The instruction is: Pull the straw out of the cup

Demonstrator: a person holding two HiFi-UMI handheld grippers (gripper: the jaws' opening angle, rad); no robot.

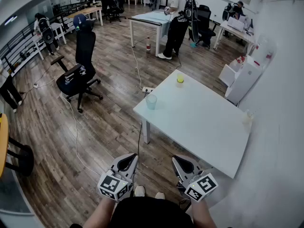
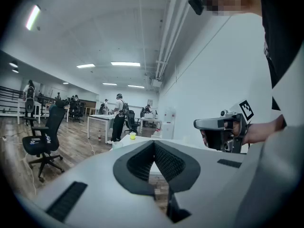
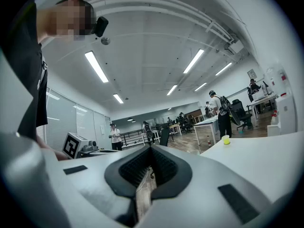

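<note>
The left gripper and the right gripper are both closed and hold nothing. They are well apart from the table. A clear cup stands on its near corner. A yellow cup stands farther back. The straw is too small to see.

Matt white table, wood-plank floor, translucent plastic cup

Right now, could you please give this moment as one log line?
left gripper: shut, empty; right gripper: shut, empty; clear cup, yellow cup: on table, untouched
</note>
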